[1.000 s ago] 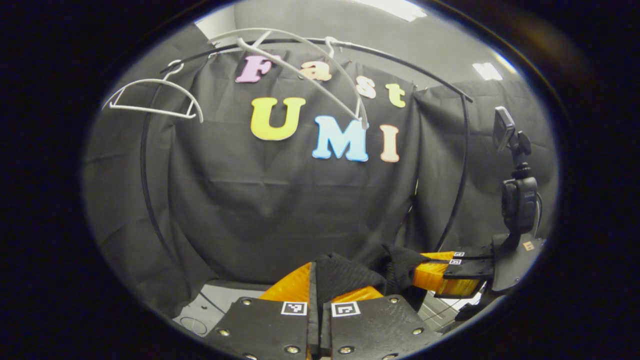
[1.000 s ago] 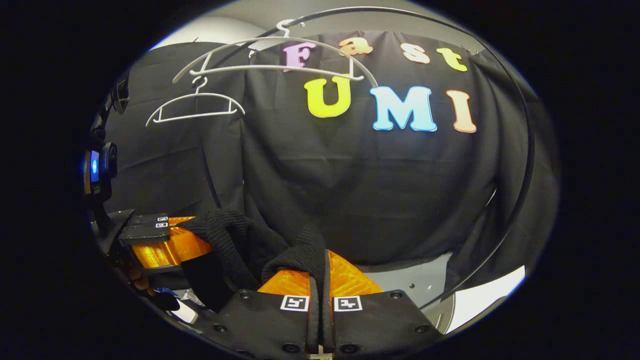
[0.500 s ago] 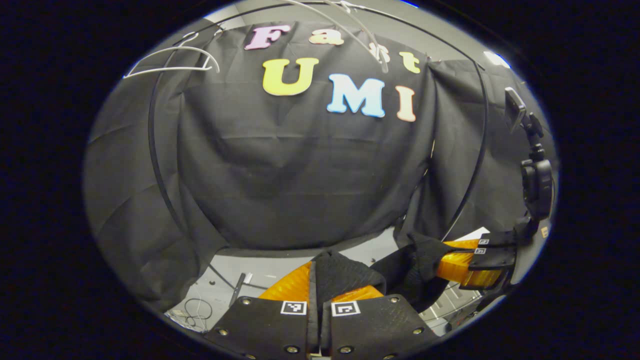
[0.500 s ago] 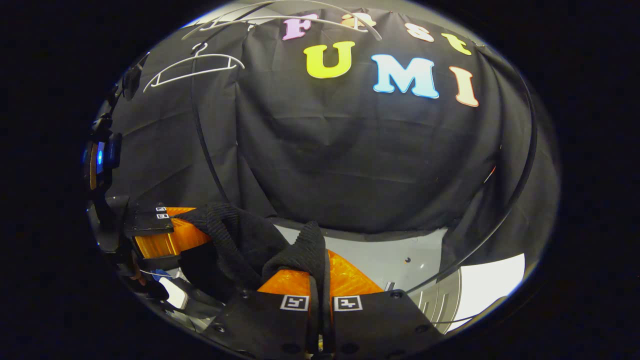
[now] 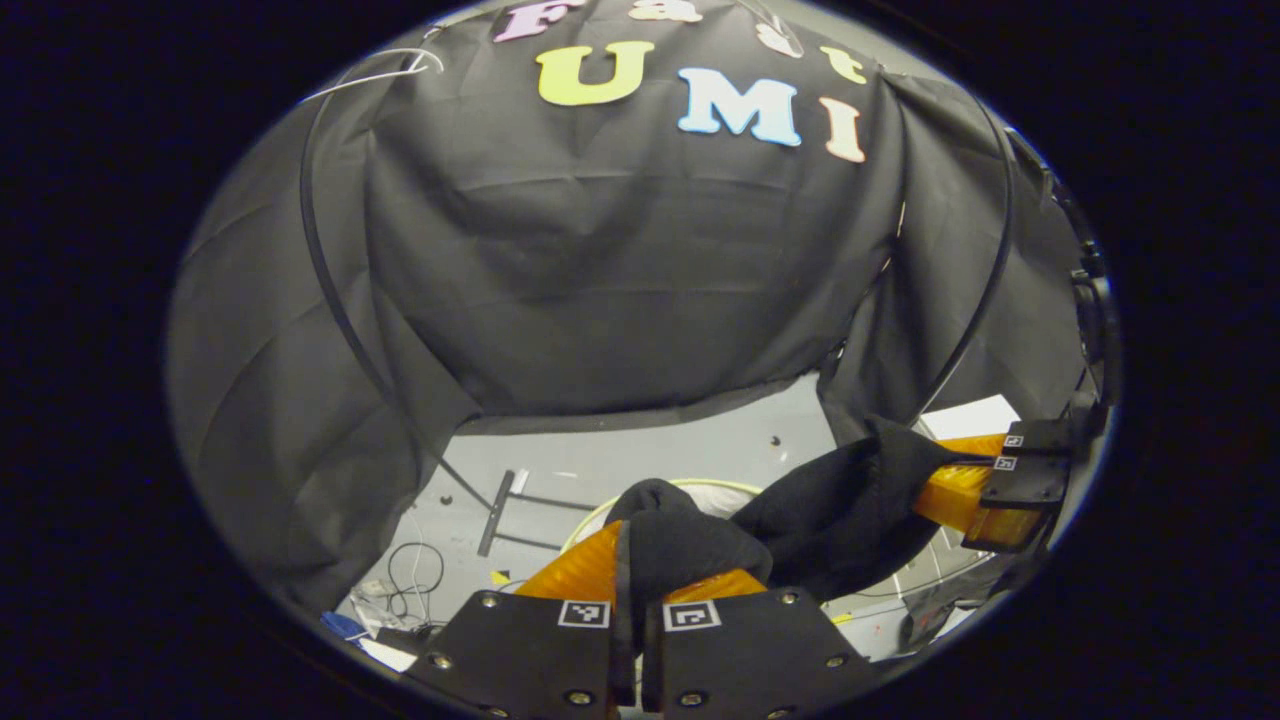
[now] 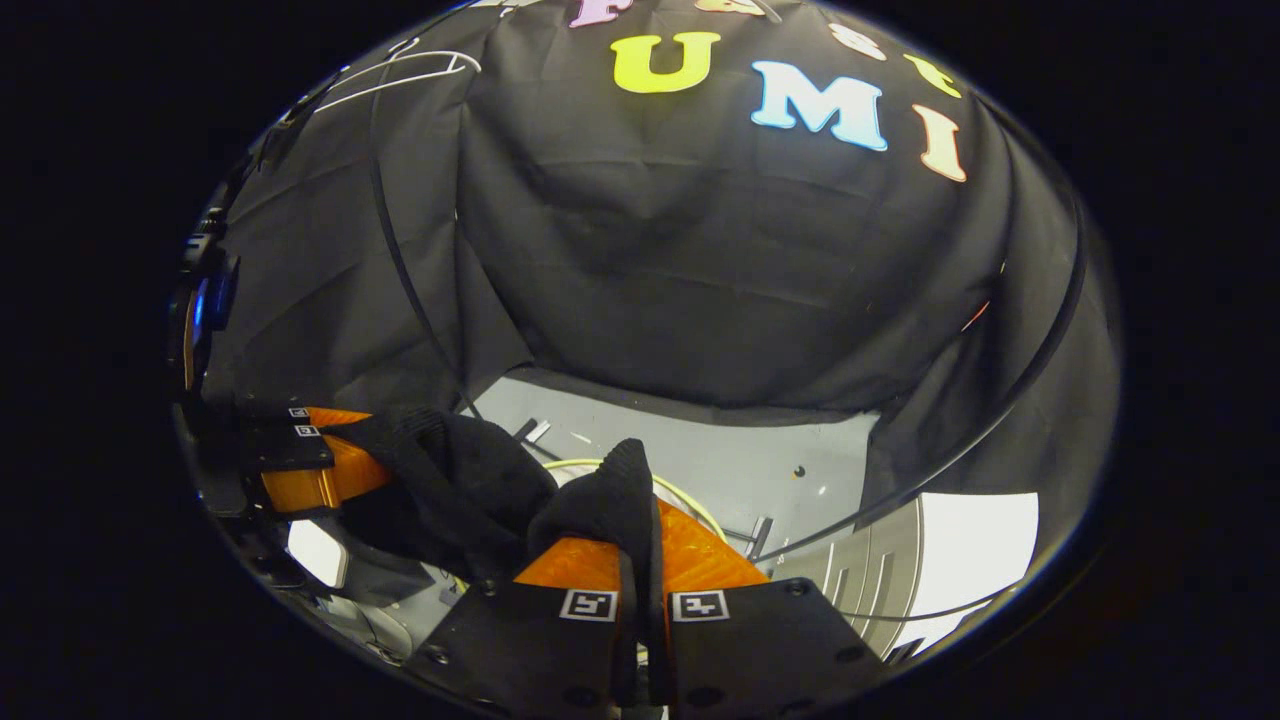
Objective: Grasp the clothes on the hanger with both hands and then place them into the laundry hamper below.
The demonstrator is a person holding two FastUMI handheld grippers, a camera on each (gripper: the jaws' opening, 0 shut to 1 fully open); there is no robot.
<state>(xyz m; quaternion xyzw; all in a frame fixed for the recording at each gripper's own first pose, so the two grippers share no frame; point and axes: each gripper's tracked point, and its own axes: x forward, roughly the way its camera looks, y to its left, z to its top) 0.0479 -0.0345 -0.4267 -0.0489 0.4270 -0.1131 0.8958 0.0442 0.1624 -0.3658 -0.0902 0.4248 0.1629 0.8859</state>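
A black knitted garment [image 5: 820,510] hangs slack between the two grippers, off the hanger. My left gripper [image 5: 640,560] is shut on one bunched end of it at the bottom of the left gripper view; farther right there, the right gripper [image 5: 960,485] pinches the other end. In the right gripper view, my right gripper [image 6: 645,535] is shut on a fold of the garment [image 6: 450,490], and the left gripper [image 6: 330,465] holds it at the far left. A pale round hamper rim [image 5: 700,487] shows just beyond the cloth, also the hamper rim [image 6: 680,495] under the right fingers.
A bare white hanger [image 6: 400,78] hangs on the black rail [image 5: 325,270] high up at the left. Below lie the grey floor [image 5: 640,460], a black stand foot [image 5: 497,512] and loose cables [image 5: 415,580]. A white panel [image 6: 975,540] stands at right.
Both grippers have come down with the garment: the hangers and wall slid up in both views, and the floor and hamper rim have come into sight.
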